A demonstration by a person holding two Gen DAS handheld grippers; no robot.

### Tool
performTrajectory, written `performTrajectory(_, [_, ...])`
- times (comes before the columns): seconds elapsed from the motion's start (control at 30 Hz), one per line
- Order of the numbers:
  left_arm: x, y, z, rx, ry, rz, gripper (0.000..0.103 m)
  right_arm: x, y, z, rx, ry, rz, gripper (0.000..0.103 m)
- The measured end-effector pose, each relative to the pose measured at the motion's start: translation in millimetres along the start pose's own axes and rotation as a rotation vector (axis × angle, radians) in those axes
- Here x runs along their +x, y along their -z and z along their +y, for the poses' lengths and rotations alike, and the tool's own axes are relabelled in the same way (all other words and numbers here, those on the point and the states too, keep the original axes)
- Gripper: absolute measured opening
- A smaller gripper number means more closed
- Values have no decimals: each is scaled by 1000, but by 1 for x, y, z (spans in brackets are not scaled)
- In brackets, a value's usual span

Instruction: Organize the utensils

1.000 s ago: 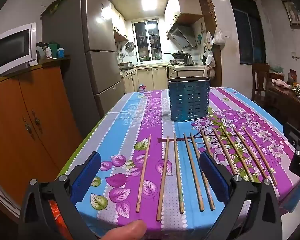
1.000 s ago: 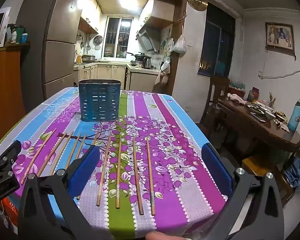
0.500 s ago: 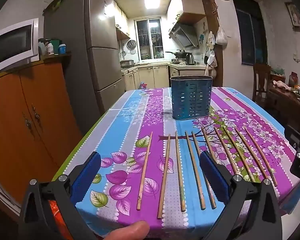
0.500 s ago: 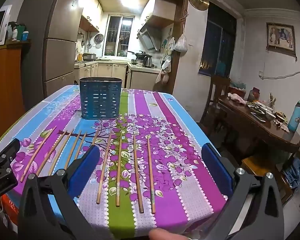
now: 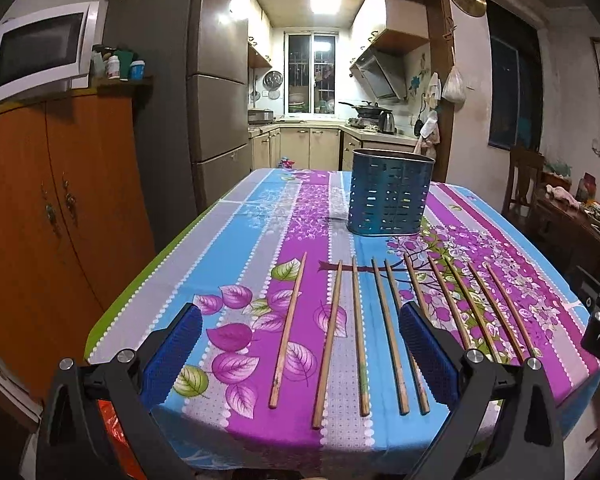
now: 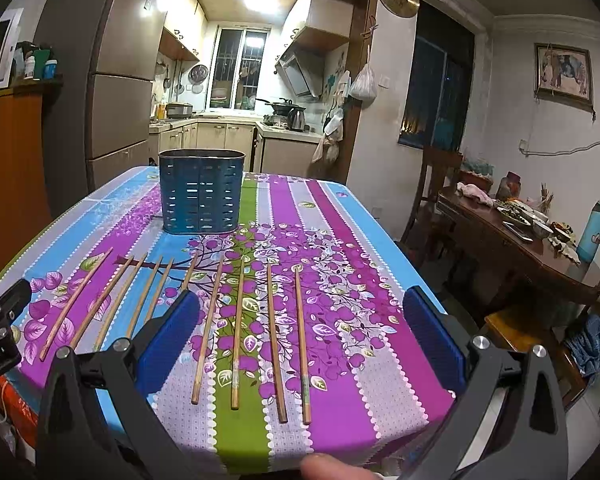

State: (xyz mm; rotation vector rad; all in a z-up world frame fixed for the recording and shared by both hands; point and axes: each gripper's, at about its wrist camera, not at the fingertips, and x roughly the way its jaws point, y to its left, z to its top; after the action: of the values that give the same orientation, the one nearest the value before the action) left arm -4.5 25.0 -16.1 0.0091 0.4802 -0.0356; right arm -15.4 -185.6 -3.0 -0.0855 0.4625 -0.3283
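Both sets of fingers stood spread wide and held nothing. The left gripper [image 5: 298, 350] hung over the near edge of the tabletop [image 5: 244, 216], its blue pads [image 5: 172, 350] straddling the leftmost sticks of the row. The right gripper [image 6: 298, 338] hung in the same way over the right end of the row, its pads [image 6: 432, 332] to either side of the last four sticks.

Judging by this, the task was at its very start: no stick had been picked up, and the step in hand was the approach to a first grasp. The next move would call for lowering one gripper onto a single stick and closing across its thin shaft, which lay flat on the cloth and left little to pinch.

The chopsticks [image 5: 332, 336] were ten slim wooden sticks, laid side by side near the front edge, roughly parallel with small gaps between them, and pointing toward the far side. Beyond them, well apart, the blue perforated holder [image 5: 390, 192] stood upright near the middle of the flowered, striped tablecloth; whether it held anything could not be told.
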Motion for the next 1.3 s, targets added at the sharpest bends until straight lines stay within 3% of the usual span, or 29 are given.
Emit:
performTrajectory(0.23, [-5, 6, 0, 0, 53, 25, 98, -2, 2, -9, 53, -16, -16, 98])
performTrajectory(0.43, [-12, 8, 0, 6, 49, 1, 98, -1, 5, -25, 128, -6, -67, 98])
performTrajectory(0.7, [-8, 7, -4, 24, 18, 23, 98, 8, 12, -41, 226, -126, -33, 98])
performTrajectory(0.77, [-10, 4, -2, 40, 1, -1, 98, 10, 13, -44, 233, -181, -20, 98])
performTrajectory(0.9, [-15, -15, 22, 134, -154, -143, 98, 5, 10, -48, 216, -225, -21, 98])
performTrajectory(0.97, [-16, -21, 37, 175, -190, -165, 98, -2, 7, -56, 213, -231, -44, 98])
performTrajectory(1.03, [-15, -26, 59, 191, -228, -160, 98, -9, 5, -66, 199, -208, -86, 98])
performTrajectory(1.17, [-14, -22, 85, 180, -196, -92, 96, -16, 4, -79, 129, -69, -130, 98])
performTrajectory(1.3, [-11, -5, 85, 176, -69, -3, 96, -15, 8, -90, 70, -23, -119, 98])
